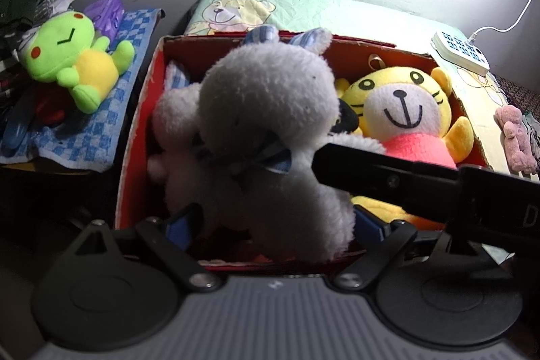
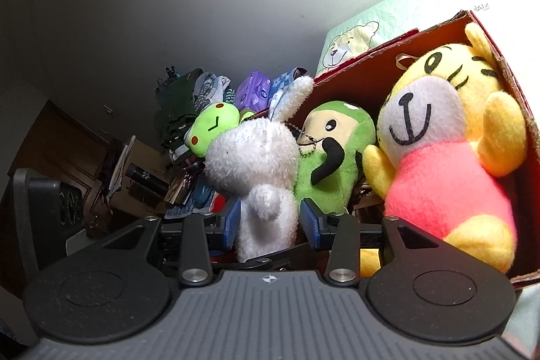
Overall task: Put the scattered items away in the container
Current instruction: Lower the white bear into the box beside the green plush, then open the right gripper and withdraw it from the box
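A red cardboard box (image 1: pixel 135 137) holds a yellow tiger plush (image 1: pixel 408 110) and a green plush (image 2: pixel 334 150). A white rabbit plush (image 1: pixel 266 123) stands upright in the box. Both grippers hold it. My left gripper (image 1: pixel 276 225) has its blue pads against the rabbit's lower body. My right gripper (image 2: pixel 270 221) also has its pads on the rabbit's body (image 2: pixel 260 171); its black body crosses the left wrist view at the right. A green frog plush (image 1: pixel 77 56) lies outside the box on a blue checkered cloth (image 1: pixel 101 130).
A pink plush (image 1: pixel 516 137) lies right of the box on the bed sheet. A white power strip (image 1: pixel 462 51) with its cord sits behind it. Piled clothes and a purple packet (image 1: pixel 106 12) lie behind the frog.
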The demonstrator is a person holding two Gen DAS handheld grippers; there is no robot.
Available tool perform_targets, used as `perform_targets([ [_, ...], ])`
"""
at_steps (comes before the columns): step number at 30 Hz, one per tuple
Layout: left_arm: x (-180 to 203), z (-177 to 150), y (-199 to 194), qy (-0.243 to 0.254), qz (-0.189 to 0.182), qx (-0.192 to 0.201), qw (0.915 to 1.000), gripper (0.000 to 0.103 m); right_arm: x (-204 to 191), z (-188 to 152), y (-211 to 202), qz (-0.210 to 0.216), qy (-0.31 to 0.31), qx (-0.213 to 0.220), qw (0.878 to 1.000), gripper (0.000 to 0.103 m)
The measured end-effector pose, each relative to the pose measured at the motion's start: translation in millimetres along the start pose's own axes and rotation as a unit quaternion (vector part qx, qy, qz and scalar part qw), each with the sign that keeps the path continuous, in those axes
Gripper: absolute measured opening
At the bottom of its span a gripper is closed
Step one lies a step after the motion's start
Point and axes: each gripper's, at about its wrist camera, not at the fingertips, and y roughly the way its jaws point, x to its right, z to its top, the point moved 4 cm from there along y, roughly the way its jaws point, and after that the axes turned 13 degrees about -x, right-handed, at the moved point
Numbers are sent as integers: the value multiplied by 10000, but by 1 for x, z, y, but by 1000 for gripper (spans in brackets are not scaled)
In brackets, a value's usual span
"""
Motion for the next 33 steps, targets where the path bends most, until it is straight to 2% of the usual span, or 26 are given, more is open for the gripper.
perform_targets([
  [11, -4, -8, -7, -2, 170, 139, 9998, 94, -1, -14, -18, -499, 86, 401, 9979, 44],
  [22, 7, -17, -31, 411, 477, 479, 9969, 97, -5, -38, -43, -1120, 161, 857, 9899, 44],
  [26, 15, -21, -32, 513, 397, 444, 9969, 98, -6, -44, -50, -1224, 151, 923, 9881, 44],
  [33, 21, -29, -30, 524, 465, 377, 9968, 98, -3, -49, -51, -1199, 143, 884, 9887, 44],
])
